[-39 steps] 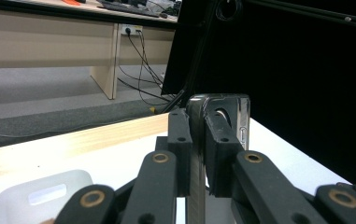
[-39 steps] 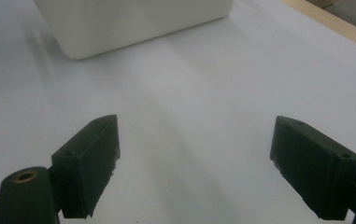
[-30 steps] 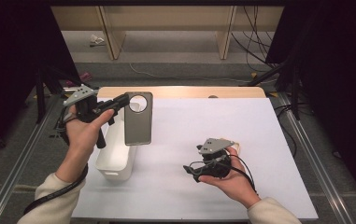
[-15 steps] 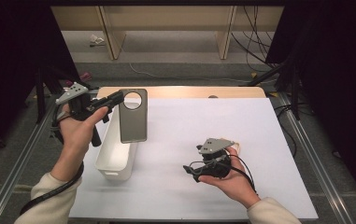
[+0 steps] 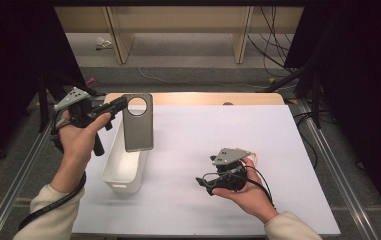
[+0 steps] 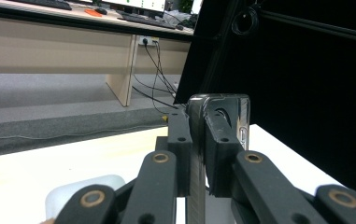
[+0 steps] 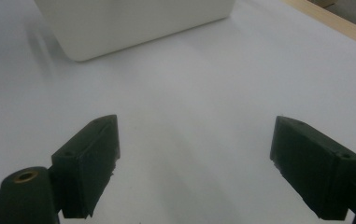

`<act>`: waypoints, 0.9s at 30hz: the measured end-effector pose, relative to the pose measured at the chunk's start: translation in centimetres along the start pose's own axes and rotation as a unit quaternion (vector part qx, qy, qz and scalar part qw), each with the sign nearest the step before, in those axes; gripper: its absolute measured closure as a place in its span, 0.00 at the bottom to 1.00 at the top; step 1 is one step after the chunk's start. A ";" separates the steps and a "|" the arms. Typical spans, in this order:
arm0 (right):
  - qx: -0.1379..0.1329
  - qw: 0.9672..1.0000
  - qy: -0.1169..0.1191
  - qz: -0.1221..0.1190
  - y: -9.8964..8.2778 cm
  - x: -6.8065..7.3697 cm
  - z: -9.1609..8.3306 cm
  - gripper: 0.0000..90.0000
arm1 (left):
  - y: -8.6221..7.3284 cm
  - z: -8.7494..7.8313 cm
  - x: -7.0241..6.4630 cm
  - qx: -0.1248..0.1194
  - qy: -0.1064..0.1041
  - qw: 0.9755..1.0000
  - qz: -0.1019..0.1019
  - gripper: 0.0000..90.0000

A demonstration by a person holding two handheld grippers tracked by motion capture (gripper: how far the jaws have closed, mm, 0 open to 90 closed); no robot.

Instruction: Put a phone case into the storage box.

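Observation:
A dark grey phone case (image 5: 138, 123) with a round camera hole near its top hangs upright above the far end of a white bin (image 5: 124, 168). My left gripper (image 5: 119, 104) is shut on the case's top left edge, raised above the table's left side. In the left gripper view the case (image 6: 222, 116) shows edge-on, pinched between the two jaws. My right gripper (image 5: 207, 184) rests low over the white table, right of the bin, jaws wide apart with nothing between them. The right gripper view looks across bare table to the bin (image 7: 133, 23).
The white table top (image 5: 278, 140) ends at a wooden strip at the far side. Metal rails run along both sides. Beyond lie a grey floor, desk legs and cables. Dark curtains stand left and right.
My left gripper has carried the case to the left and slightly away from the person, turning it more upright over the bin. The right gripper has stayed put.

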State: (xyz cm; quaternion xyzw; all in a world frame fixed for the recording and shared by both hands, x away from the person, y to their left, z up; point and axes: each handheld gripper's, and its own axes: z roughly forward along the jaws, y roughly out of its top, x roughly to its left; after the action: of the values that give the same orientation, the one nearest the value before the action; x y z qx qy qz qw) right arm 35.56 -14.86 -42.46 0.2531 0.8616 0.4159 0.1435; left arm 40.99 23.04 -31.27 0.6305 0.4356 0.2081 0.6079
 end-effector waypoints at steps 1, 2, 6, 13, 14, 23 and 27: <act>0.000 1.000 0.000 0.000 0.0 0.0 0.0 0.19 | 0.0 0.0 0.1 0.000 0.001 1.000 0.000 0.91; 0.000 1.000 0.000 0.000 0.0 0.0 0.0 0.19 | 0.0 -0.1 0.1 0.000 0.002 1.000 0.000 0.91; -0.001 1.000 0.000 0.000 0.0 0.0 0.0 0.19 | 0.1 -0.2 0.3 -0.002 0.003 1.000 -0.001 0.91; 0.000 1.000 0.000 0.000 0.0 0.1 0.0 0.19 | 0.1 -0.3 0.8 -0.003 0.008 1.000 -0.004 0.91; 0.000 1.000 0.000 0.000 0.0 0.1 0.0 0.19 | 0.1 -0.3 0.8 -0.003 0.008 1.000 -0.004 0.91; 0.000 1.000 0.000 0.000 0.0 0.1 0.0 0.19 | 0.2 -0.6 1.3 -0.005 0.014 1.000 -0.004 0.91; 0.000 1.000 0.000 0.000 0.0 0.1 0.0 0.19 | 0.3 -0.7 1.5 -0.007 0.016 1.000 -0.005 0.91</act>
State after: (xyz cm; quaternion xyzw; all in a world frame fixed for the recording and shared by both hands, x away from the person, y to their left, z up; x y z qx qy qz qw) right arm 35.50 -14.78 -42.49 0.2535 0.8614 0.4162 0.1433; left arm 41.31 24.69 -31.24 0.6205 0.4470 0.2176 0.6064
